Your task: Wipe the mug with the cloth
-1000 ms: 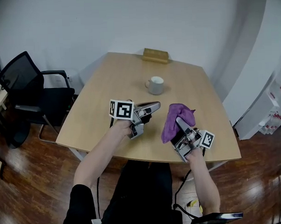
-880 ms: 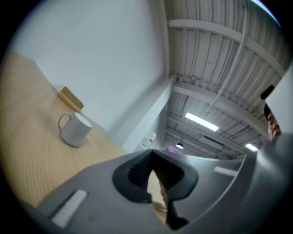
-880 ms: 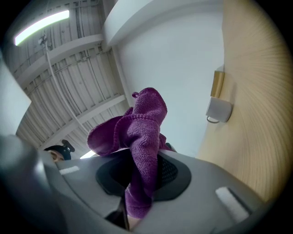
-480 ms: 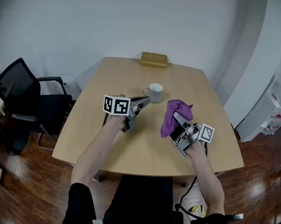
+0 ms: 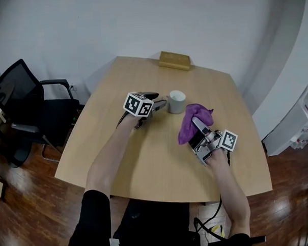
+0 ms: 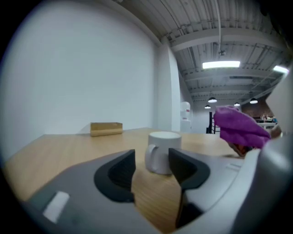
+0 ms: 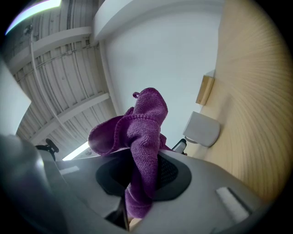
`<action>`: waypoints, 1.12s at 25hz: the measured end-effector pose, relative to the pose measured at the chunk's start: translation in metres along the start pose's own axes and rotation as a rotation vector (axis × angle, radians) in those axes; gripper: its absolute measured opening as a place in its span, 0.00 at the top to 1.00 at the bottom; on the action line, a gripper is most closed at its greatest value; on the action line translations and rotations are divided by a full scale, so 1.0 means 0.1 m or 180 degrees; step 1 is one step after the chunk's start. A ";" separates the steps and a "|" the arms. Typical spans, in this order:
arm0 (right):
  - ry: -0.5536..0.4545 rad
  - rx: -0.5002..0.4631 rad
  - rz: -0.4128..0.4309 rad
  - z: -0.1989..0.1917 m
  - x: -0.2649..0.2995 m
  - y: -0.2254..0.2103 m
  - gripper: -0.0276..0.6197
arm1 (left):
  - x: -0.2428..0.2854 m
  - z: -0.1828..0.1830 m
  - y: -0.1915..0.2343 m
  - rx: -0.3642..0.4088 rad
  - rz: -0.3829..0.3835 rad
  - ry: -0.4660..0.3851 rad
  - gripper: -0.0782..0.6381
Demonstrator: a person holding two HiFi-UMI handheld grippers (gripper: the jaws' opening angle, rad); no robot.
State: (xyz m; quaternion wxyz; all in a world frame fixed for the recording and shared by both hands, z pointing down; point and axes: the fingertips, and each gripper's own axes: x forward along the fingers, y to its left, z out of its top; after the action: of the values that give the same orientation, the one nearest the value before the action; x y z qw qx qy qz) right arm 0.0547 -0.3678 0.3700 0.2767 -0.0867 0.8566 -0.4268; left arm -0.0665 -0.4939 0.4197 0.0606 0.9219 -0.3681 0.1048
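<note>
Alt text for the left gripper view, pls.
The left gripper has just opened its jaws wide with nothing between them, and they frame a white mug standing on the wooden table just ahead, handle to the left. A purple cloth shows raised at right, and a tan box sits at the table's far edge by a white wall.

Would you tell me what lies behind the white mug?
A tan box lies farther back, apart from the mug; the mug covers only a little tabletop directly behind it.

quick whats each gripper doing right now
Left gripper: open, jaws just opened, nothing between them; white ceramic mug just beyond.
Right gripper: shut on the purple cloth.
</note>
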 end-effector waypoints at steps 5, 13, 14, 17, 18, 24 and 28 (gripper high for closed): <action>0.0011 -0.0095 -0.0025 0.11 0.01 -0.20 0.84 | 0.20 0.02 0.12 0.0217 -0.0314 -0.0020 0.56; -0.0007 -0.0007 0.0023 0.04 -0.08 -0.03 0.84 | 0.21 0.11 -0.13 0.0541 -0.0258 0.0068 0.79; -0.0001 -0.0008 0.0049 0.01 -0.10 0.01 0.84 | 0.18 0.12 -0.20 0.0558 -0.0238 0.0053 0.79; 0.0032 0.0068 0.0155 0.00 -0.07 0.10 0.84 | 0.11 0.12 -0.37 0.0469 -0.0291 0.0021 0.79; 0.0032 0.0123 0.0185 0.01 -0.07 0.13 0.84 | 0.10 0.12 -0.42 0.0385 -0.0327 0.0016 0.79; 0.0011 0.0025 0.0103 0.11 -0.15 0.10 0.84 | -0.06 0.08 -0.73 -0.0551 -0.0649 -0.0112 0.80; 0.0179 -0.0281 0.0123 -0.03 -0.08 0.21 0.84 | -0.32 0.02 -0.98 -0.1295 -0.0996 -0.0253 0.80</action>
State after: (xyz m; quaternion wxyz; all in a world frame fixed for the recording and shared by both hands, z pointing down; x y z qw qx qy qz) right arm 0.0613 -0.3499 0.3579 0.2566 -0.0702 0.8836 -0.3854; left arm -0.0207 -0.4020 0.4065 0.2457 0.9398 -0.2366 -0.0183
